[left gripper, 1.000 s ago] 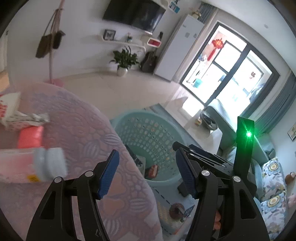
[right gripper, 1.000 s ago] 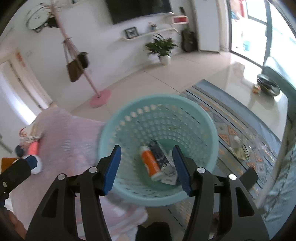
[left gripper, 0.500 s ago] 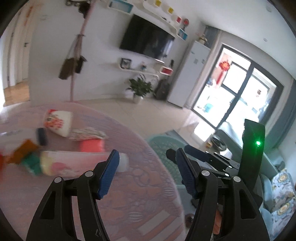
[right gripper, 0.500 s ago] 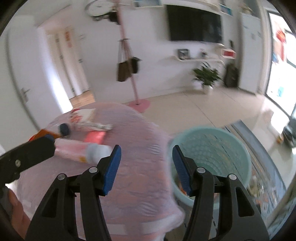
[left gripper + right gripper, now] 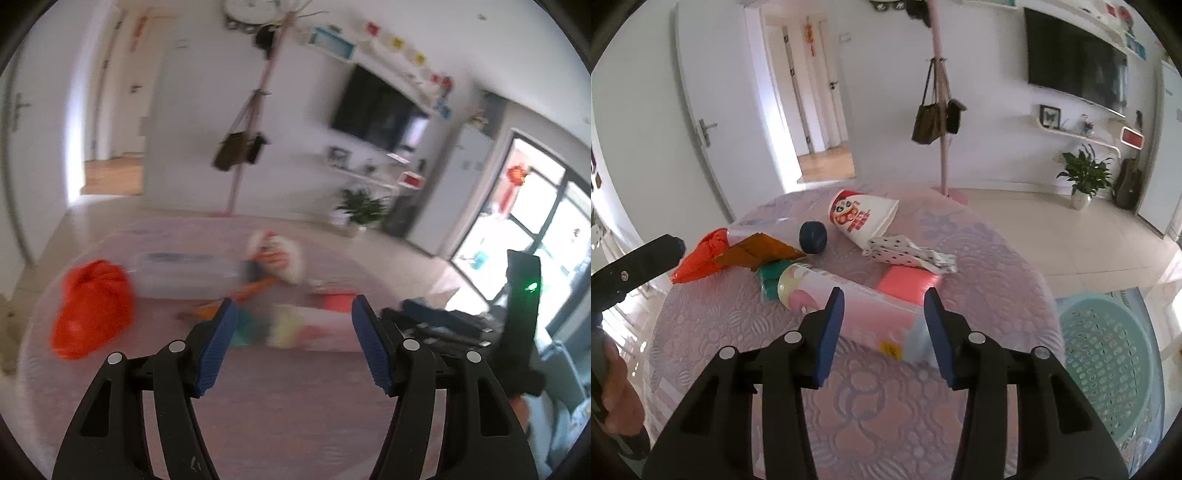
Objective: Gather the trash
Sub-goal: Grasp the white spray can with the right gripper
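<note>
A pile of trash lies on the round table with the lavender cloth. It includes a long pink-and-white bottle, a printed paper cup, a dotted wrapper, a pink block, a dark blue cap, an orange wrapper and a red bag. My right gripper hangs over the bottle's capped end. Its jaws are closing, the bottle shows between them, and the pads stand clear of it. My left gripper is open and holds nothing, with the blurred red bag to its left.
A teal perforated basket stands on the floor by the table's right edge. One black finger of the left gripper and a hand show at the left of the right wrist view. A coat stand rises behind the table.
Both views have swung away from the teal basket and onto the table's trash. The right jaws stand narrower than before. The left jaws look the same.
</note>
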`<action>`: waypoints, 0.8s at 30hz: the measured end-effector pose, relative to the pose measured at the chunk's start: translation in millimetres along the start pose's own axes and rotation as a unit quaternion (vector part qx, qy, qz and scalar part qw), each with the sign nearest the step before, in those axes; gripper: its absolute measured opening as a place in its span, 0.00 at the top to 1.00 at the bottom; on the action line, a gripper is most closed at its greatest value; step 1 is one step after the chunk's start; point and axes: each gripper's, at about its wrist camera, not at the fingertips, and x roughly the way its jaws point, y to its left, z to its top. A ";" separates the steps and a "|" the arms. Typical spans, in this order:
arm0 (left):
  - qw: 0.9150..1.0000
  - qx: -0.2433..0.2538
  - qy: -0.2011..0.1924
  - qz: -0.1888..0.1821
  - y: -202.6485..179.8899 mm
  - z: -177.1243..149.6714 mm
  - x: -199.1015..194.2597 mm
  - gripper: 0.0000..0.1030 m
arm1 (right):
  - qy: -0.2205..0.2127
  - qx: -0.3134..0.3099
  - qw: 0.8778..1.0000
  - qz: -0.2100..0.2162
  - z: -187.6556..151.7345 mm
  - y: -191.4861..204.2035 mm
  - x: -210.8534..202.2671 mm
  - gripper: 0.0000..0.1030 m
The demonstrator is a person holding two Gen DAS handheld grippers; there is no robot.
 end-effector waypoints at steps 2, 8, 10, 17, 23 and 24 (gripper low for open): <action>1.000 -0.011 0.010 0.021 16.4 1.3 5.3 0.39 | 0.008 0.005 1.000 -0.002 4.5 -3.0 11.0 0.60; 0.999 -0.024 0.037 0.027 41.5 5.0 24.7 0.38 | 0.050 0.030 0.998 -0.002 9.9 -22.7 38.0 0.60; 0.998 -0.007 0.053 0.034 39.7 5.8 37.1 0.37 | 0.061 0.035 0.997 0.025 7.9 -26.7 41.2 0.60; 0.996 0.027 0.064 0.061 32.0 4.9 57.1 0.38 | 0.094 -0.021 0.993 0.072 -2.8 -10.3 29.5 0.58; 0.994 0.034 0.069 0.072 36.5 8.0 64.5 0.52 | 0.123 -0.107 0.983 0.089 -18.3 22.0 34.4 0.39; 0.994 0.034 0.071 0.072 37.7 8.0 64.5 0.55 | 0.123 -0.113 0.982 0.085 -20.2 25.7 36.6 0.38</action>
